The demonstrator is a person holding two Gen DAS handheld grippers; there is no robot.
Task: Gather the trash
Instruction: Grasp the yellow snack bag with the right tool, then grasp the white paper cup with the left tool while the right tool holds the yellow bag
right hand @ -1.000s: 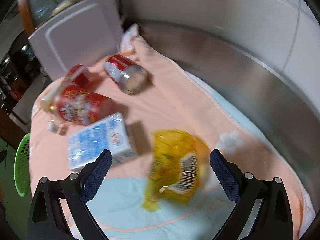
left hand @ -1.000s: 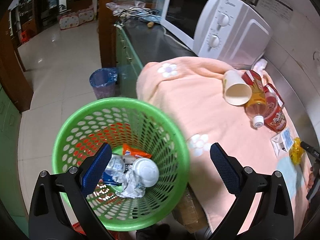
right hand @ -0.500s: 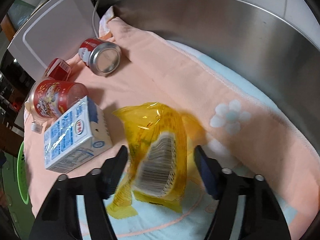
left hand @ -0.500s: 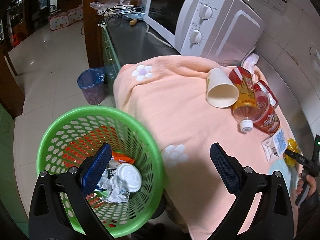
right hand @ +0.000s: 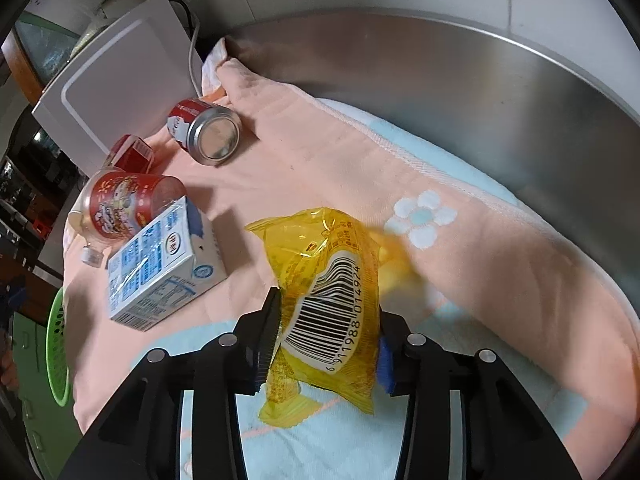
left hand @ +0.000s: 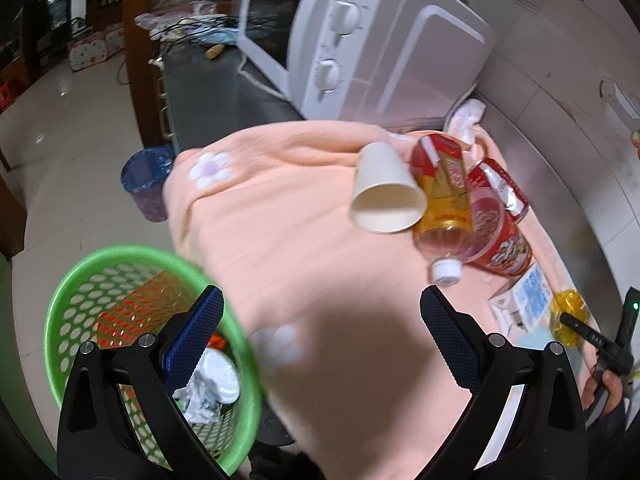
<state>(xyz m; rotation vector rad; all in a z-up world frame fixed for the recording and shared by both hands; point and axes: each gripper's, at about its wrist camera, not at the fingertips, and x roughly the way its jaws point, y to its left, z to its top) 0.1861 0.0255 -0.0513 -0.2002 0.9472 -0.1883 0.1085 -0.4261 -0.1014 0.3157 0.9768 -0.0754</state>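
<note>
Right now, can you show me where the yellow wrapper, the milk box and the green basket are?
yellow wrapper (right hand: 332, 300): right wrist view, on its barcode panel.
milk box (right hand: 160, 264): right wrist view, on its blue printed side.
green basket (left hand: 120, 254): left wrist view, on its far rim.

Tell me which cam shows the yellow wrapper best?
Right wrist. The yellow wrapper fills the centre there, barcode readable, pinched between the right tongs. Left wrist shows it only as a small yellow blob at the far right edge, partly hidden by the right tongs.

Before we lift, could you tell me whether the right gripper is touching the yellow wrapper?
Touching. The right wrist view shows the right gripper closed on the yellow wrapper, with both pads pressed into its sides.
</note>
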